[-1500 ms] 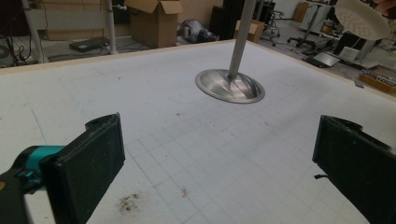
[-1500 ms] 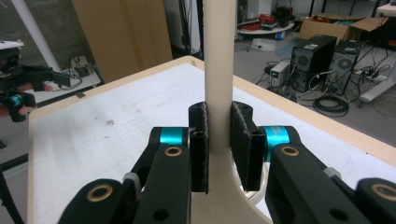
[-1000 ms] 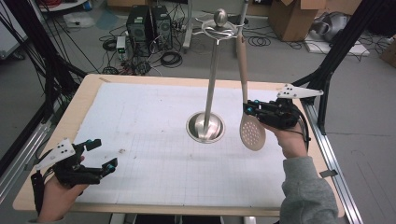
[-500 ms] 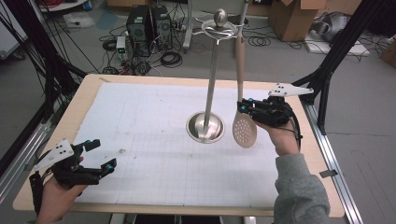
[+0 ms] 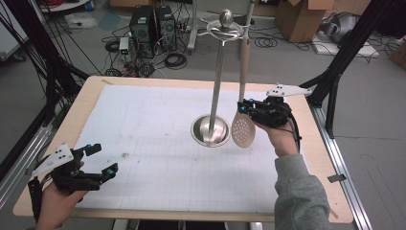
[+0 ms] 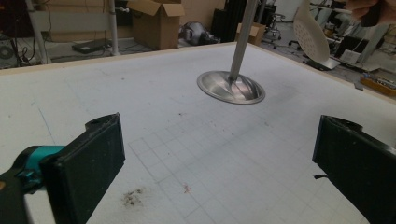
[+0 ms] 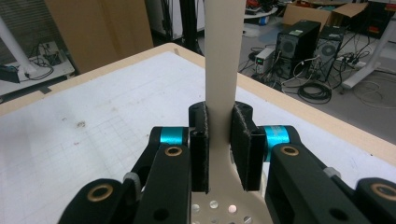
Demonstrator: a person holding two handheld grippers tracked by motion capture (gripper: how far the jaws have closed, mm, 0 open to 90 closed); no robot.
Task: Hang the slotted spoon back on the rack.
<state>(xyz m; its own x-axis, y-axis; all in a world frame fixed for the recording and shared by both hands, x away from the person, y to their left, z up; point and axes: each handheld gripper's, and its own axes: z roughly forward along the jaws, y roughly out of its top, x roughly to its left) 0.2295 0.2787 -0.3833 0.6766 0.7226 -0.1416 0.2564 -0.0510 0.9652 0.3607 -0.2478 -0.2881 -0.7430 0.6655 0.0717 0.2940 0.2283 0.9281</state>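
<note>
I'm clamping my right gripper (image 5: 245, 108) on the beige perforated plastic skimmer spoon (image 5: 243, 130), its 2 jaws pinching the flat neck just above the round, holed head; in the right gripper view the pads (image 7: 243, 140) are pressing both edges of that neck. The spoon is hanging right of centre in the high view, its long handle running up to the arms at the top of the tall polished steel utensil stand (image 5: 211, 130), its head just beside the stand's round base. I cannot tell whether the handle's end is hooked on. I'm judging it light, stiff and smooth, so it could swivel between the pads; gripping this narrow neck, close to the head, is giving me good control. The stand looks top-heavy, so I'm minding any sideways tug. My left gripper (image 5: 101, 160) is resting at the lower left with jaws wide apart, holding nothing, over the white gridded mat (image 5: 143, 124).
</note>
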